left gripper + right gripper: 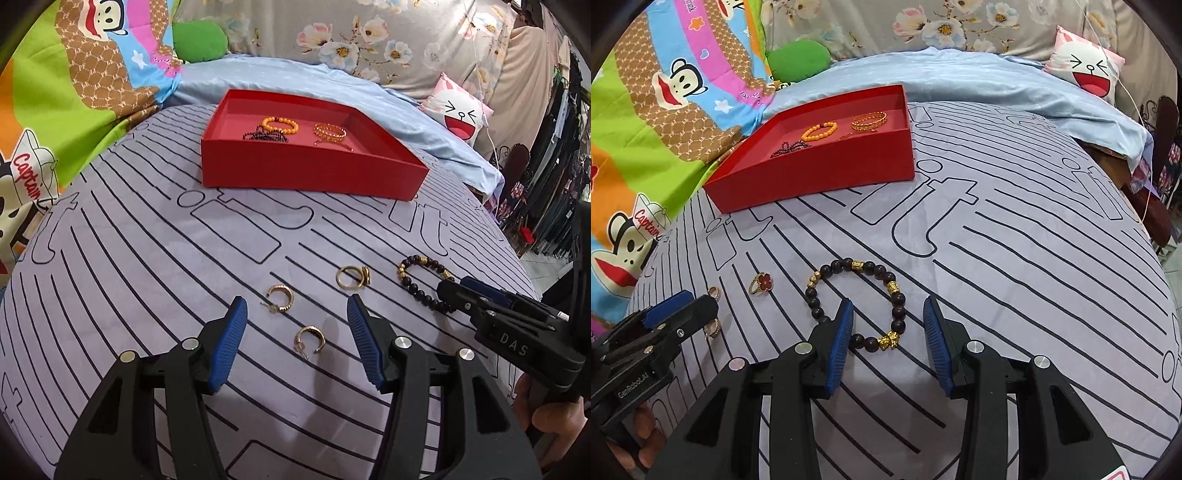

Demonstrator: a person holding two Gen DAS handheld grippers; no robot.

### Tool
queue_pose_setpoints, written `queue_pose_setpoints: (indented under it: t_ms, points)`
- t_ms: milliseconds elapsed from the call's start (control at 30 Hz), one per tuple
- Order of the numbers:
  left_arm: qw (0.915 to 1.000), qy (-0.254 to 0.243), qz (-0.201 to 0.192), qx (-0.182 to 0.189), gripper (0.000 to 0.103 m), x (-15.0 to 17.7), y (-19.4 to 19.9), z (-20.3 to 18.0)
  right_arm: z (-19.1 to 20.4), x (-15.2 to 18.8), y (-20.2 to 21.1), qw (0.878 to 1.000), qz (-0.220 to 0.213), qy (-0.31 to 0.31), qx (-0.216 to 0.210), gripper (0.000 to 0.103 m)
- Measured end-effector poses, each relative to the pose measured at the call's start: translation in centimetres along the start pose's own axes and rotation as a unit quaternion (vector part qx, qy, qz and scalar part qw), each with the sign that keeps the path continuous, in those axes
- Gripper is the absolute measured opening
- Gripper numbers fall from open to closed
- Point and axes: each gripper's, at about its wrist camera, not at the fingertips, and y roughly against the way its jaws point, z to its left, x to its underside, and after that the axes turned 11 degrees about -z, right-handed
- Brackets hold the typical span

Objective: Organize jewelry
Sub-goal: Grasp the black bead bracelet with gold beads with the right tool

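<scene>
The left gripper (295, 314) fills the lower part of its own view with its jaws spread wide and nothing between the pads. Two gold hoop earrings lie in the gap ahead of it: the nearer earring (309, 338) sits low between the blue fingers, and the farther earring (280, 298) lies just above and left of it. That framing suggests the gripper is lined up to close on one of the hoops.

Up and to the right of them rests a gold ring (352, 277), which the right wrist view shows carrying a red clover face. Further right, the dark beaded bracelet (424, 282) lies partly hidden behind the other tool.

The right gripper (888, 314) is likewise spread and empty. Its left finger overlaps the lower left arc of the bracelet, and the gold charm sits inside the gap, so the bracelet looks like its target. Whether a pad touches the beads cannot be told.

All four loose pieces lie on the lilac striped cloth (147, 295). In the upper middle of the left view stands the red tray (314, 173), well apart from them. It already holds an orange bead bracelet (280, 124), a gold bangle (330, 132) and a dark chain (264, 136), so it reads as the collecting place.
</scene>
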Motion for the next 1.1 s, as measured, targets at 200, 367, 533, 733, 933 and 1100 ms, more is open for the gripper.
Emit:
queue_pose_setpoints:
  t_ms: [200, 367, 533, 733, 933, 1100]
  points:
    - [0.9999, 0.004, 0.010, -0.006, 0.053, 0.0, -0.4, 0.2, 0.7, -0.2, -0.4, 1.000, 0.002, 0.011, 0.013, 0.037]
    - [0.9999, -0.001, 0.011, -0.007, 0.053, 0.1, -0.5, 0.0, 1.0, -0.2, -0.6, 0.999, 0.003, 0.024, 0.028, 0.028]
    - [0.9999, -0.004, 0.013, -0.007, 0.053, 0.1, -0.5, -0.2, 0.7, -0.3, -0.7, 0.999, 0.004, 0.023, 0.031, 0.014]
    - [0.9999, -0.008, 0.011, -0.002, 0.053, -0.1, -0.6, -0.7, 0.5, -0.1, -0.3, 0.999, 0.005, 0.017, 0.029, 0.008]
    - [0.9996, -0.019, 0.006, 0.018, 0.053, -1.0, -1.2, -2.6, -0.5, 0.1, 0.2, 0.999, 0.011, -0.008, 0.029, 0.008]
    - [0.9990, -0.030, 0.020, 0.025, 0.049, -1.4, -3.0, -3.9, -0.8, 0.2, 0.4, 0.999, 0.012, -0.015, 0.026, 0.008]
